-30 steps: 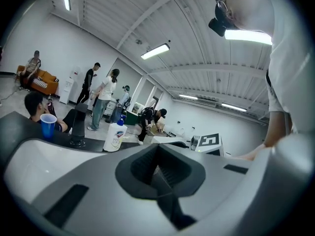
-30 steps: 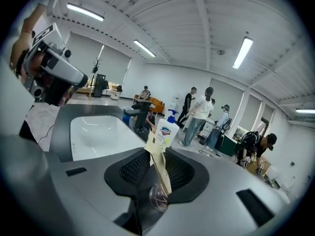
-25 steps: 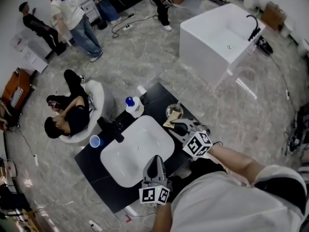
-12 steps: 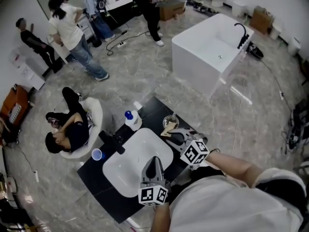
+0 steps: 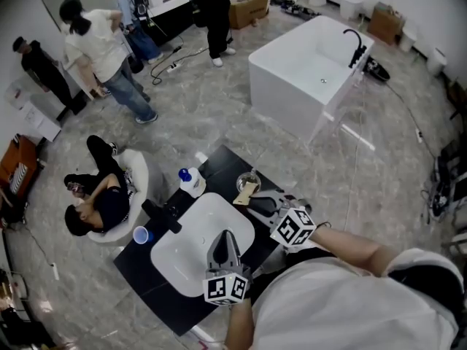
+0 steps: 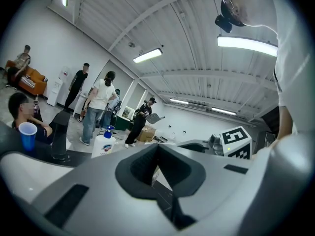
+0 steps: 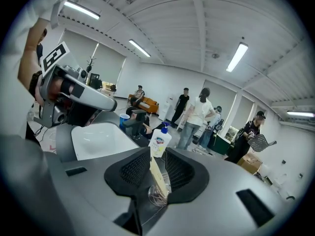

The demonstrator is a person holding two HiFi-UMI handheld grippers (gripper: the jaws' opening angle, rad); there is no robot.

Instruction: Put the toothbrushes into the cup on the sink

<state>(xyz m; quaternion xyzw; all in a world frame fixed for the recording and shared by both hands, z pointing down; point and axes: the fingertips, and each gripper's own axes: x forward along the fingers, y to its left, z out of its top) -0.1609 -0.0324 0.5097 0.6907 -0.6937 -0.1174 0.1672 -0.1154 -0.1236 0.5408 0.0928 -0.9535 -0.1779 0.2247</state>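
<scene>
1. Right gripper view: right gripper, jaws parted by a narrow gap. A tan flat-handled toothbrush stands in that gap. It lies close against the pad at the view's left and clear of the other pad, so it does not look clamped.
2. Clear glass cup: upright on the black countertop, just beyond the right gripper's jaws. The lower end of the toothbrush sits inside it.
3. Head view, same items: the cup stands off the far right corner of the white rectangular sink basin. To its left is a white soap bottle with a blue pump. The toothbrush tilts out of the cup towards the right gripper.
4. Left gripper: jaws drawn together with nothing between them, over the near edge of the basin.
5. Other stock: a black faucet on the basin's left side, and a blue plastic cup left of the faucet.
6. Step in hand, as a judgement: letting go of a toothbrush that is already in the cup.
7. Next move, as a judgement: draw the right gripper straight back along its jaws, so the pads clear the handle without tipping the cup. No other toothbrush shows on the countertop.
</scene>
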